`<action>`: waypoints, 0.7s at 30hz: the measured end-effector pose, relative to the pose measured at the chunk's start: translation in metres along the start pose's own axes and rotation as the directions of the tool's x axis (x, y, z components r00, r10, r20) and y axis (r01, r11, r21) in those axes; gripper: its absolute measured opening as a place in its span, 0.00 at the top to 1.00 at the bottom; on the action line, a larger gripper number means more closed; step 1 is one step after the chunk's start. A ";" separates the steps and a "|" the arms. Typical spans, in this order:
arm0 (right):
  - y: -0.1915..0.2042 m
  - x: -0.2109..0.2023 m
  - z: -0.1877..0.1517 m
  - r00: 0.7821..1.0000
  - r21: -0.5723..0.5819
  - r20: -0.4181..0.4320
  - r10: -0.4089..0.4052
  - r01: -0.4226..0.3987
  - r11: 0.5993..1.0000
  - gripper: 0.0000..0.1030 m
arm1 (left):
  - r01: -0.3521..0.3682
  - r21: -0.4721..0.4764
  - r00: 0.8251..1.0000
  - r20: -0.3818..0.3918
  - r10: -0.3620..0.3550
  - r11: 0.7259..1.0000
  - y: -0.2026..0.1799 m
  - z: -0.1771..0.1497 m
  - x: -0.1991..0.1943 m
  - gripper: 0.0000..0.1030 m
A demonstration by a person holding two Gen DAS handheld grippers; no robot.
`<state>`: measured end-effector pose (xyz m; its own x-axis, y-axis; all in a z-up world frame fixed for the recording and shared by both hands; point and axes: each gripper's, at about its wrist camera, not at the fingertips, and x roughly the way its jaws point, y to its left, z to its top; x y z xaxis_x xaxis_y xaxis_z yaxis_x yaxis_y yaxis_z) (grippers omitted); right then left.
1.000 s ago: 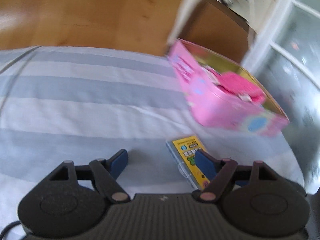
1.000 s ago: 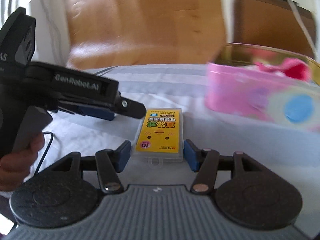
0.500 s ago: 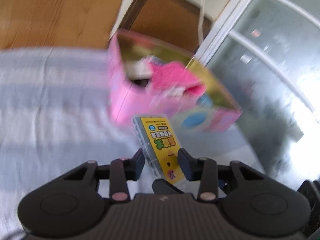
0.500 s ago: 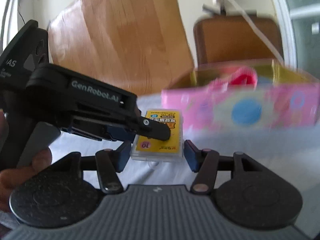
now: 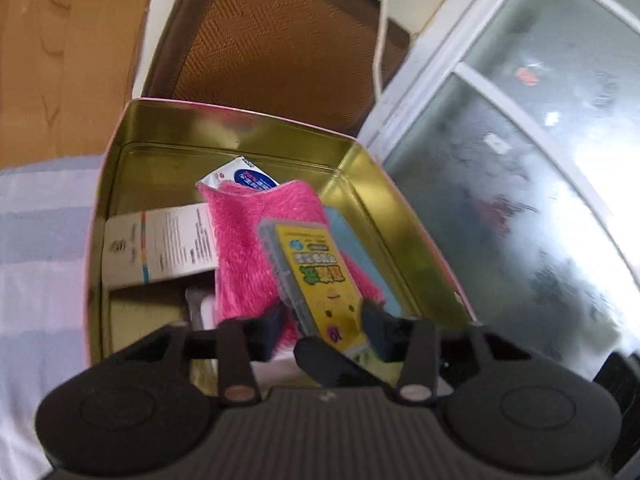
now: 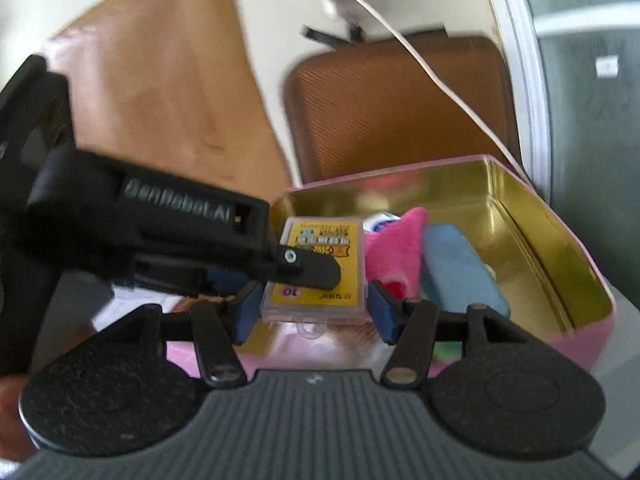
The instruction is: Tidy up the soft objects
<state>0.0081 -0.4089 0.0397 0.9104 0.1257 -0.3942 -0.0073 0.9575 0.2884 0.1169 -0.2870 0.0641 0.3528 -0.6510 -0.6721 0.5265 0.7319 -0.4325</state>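
Note:
A yellow pack in a clear case (image 6: 320, 256) hangs over the open pink tin (image 6: 540, 248). My right gripper (image 6: 314, 314) is shut on its two side edges. My left gripper (image 5: 323, 326) reaches in from the left; the pack (image 5: 320, 280) lies between its jaws, which are opening, with a gap at the pads. Its upper finger (image 6: 312, 270) lies across the pack's face. Inside the gold-lined tin (image 5: 240, 110) are a fluffy pink cloth (image 5: 248, 240), a blue soft item (image 6: 456, 272), a white printed box (image 5: 160, 244) and a white-blue packet (image 5: 244, 174).
The tin stands on a blue-and-white striped sheet (image 5: 36, 240). Behind it is a brown padded chair back (image 5: 280, 40) with a white cable (image 6: 440, 76) hanging over it. A glass door (image 5: 540, 160) is on the right and wooden floor (image 5: 40, 60) on the left.
Both grippers rose from the sheet and carried the pack forward over the tin. The left gripper came in from the side, closed around the pack, then widened again.

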 end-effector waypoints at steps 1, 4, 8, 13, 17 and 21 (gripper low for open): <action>-0.004 0.015 0.009 0.999 0.002 -0.034 -0.016 0.016 1.000 0.42 | -0.047 0.002 0.999 0.023 0.047 0.999 -0.001 0.005 0.006 0.35; -0.010 0.046 0.023 0.988 -0.050 -0.078 -0.133 0.129 0.990 0.43 | -0.147 0.041 0.986 0.083 0.143 0.988 -0.004 0.011 0.011 0.34; -0.019 0.051 0.025 0.983 -0.028 -0.061 -0.173 0.171 0.985 0.37 | -0.174 0.048 0.976 0.145 0.165 0.984 -0.003 0.003 -0.009 0.22; -0.002 0.002 -0.006 0.986 -0.044 0.092 -0.142 0.147 0.988 0.32 | -0.261 0.101 0.951 0.198 0.238 0.960 -0.005 -0.019 -0.038 0.22; 0.012 -0.030 -0.028 0.967 -0.042 0.203 -0.152 0.163 0.986 0.32 | -0.320 0.113 0.930 0.227 0.289 0.940 -0.001 -0.038 -0.064 0.19; 0.027 -0.051 -0.044 0.955 -0.021 0.255 -0.154 0.164 0.986 0.32 | -0.391 0.110 0.895 0.275 0.350 0.914 0.007 -0.065 -0.095 0.11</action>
<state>-0.0565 -0.3784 0.0292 0.9757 -0.0934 -0.1982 0.1339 0.9703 0.2016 0.0368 -0.2071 0.0865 0.7130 -0.3818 -0.5881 0.4281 0.9013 -0.0661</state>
